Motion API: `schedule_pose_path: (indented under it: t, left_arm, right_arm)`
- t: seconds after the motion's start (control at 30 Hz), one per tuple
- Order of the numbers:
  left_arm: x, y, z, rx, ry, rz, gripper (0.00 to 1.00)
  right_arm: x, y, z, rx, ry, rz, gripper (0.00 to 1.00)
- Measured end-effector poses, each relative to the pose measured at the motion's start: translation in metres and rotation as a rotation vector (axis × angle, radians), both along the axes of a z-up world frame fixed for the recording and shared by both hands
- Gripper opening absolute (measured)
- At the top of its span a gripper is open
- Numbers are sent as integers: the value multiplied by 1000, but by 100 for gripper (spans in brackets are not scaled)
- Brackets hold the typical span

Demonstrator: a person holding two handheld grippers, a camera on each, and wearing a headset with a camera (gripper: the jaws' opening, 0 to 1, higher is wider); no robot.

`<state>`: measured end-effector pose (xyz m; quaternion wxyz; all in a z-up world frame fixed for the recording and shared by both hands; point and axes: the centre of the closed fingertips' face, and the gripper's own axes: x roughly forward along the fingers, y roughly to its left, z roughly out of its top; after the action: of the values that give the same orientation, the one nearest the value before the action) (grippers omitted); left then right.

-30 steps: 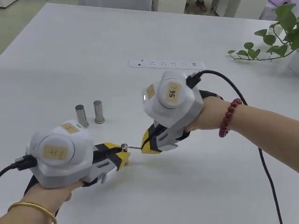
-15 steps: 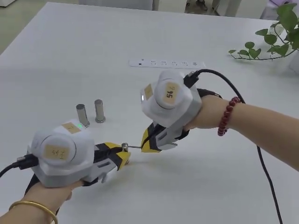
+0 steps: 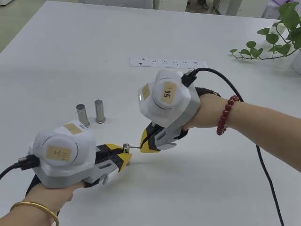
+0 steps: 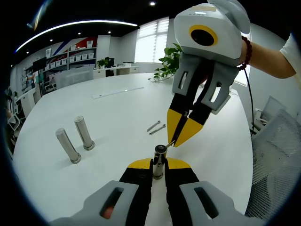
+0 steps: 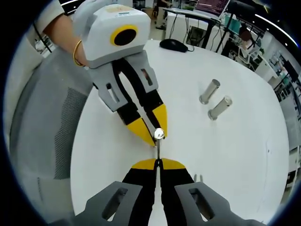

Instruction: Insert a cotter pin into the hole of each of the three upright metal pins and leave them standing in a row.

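Pinching a short silver metal pin point(image 4: 159, 153) upright, the left gripper point(image 3: 123, 158) is facing the right gripper point(image 3: 145, 147), which is clamping a thin grey cotter pin point(image 5: 158, 151) at its top.

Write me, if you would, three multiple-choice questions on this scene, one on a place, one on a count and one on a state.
1. Where is the third metal pin?
A. Between the jaws of the left gripper.
B. Standing beside the other two.
C. In the right gripper.

2. How many metal pins stand free on the table?
A. One.
B. Two.
C. Three.

3. What is the state of the right gripper?
A. Open and empty.
B. Shut on a cotter pin.
C. Shut on a metal pin.

Answers:
1 A: the left gripper view shows the pin clamped between its own jaws.
2 B: two pins stand side by side, apart from both grippers.
3 B: the right gripper view shows its jaws closed on the thin cotter pin, whose tip reaches the held pin's head.
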<state>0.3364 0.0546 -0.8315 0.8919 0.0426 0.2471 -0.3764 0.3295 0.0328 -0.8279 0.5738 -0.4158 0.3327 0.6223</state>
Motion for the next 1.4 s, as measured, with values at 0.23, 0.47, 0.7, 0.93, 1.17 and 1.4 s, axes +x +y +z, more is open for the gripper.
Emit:
schedule_pose_path:
  t: [0.23, 0.47, 0.7, 0.93, 1.17, 1.4]
  left_arm:
    - [-1, 0, 0, 1, 0, -1, 8]
    - [-2, -3, 0, 4, -1, -12, 7]
    - [-2, -3, 0, 8, 1, -15, 7]
    - [-3, -5, 0, 4, 3, -23, 7]
    - [-3, -6, 0, 3, 3, -27, 7]
    - [-3, -6, -1, -3, 12, -23, 8]
  right_arm:
    - [0, -1, 0, -41, -38, 31, 4]
    - [4, -3, 2, -101, -96, 78, 4]
    - [1, 1, 4, -113, -107, 99, 4]
    - [-2, 7, 9, -63, -59, 65, 4]
    - [-4, 10, 8, -37, -17, 17, 4]
    - [-4, 11, 8, -2, 29, -39, 4]
